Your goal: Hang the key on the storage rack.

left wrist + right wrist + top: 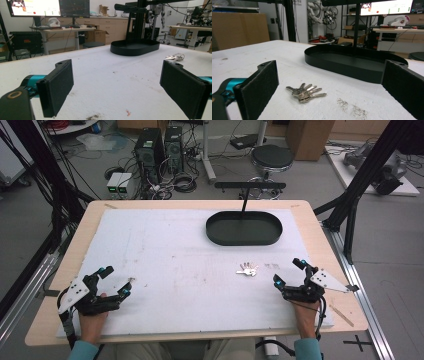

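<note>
A bunch of silver keys (247, 270) lies on the white mat, a little in front of the black oval tray (244, 228). My right gripper (289, 272) rests at the mat's right side, jaws wide open and empty, just right of the keys. In the right gripper view the keys (305, 92) lie ahead between the two black pads (259, 86), with the tray (352, 61) behind them. My left gripper (115, 280) sits near the front left of the mat, open and empty. In the left gripper view the tray (135, 47) and keys (175, 57) show far off.
The white mat (190, 270) covers most of the wooden table (320, 235). A black stand rises behind the tray (247, 187). Computer towers, cables and a stool stand on the floor beyond the table. Black frame posts flank both sides.
</note>
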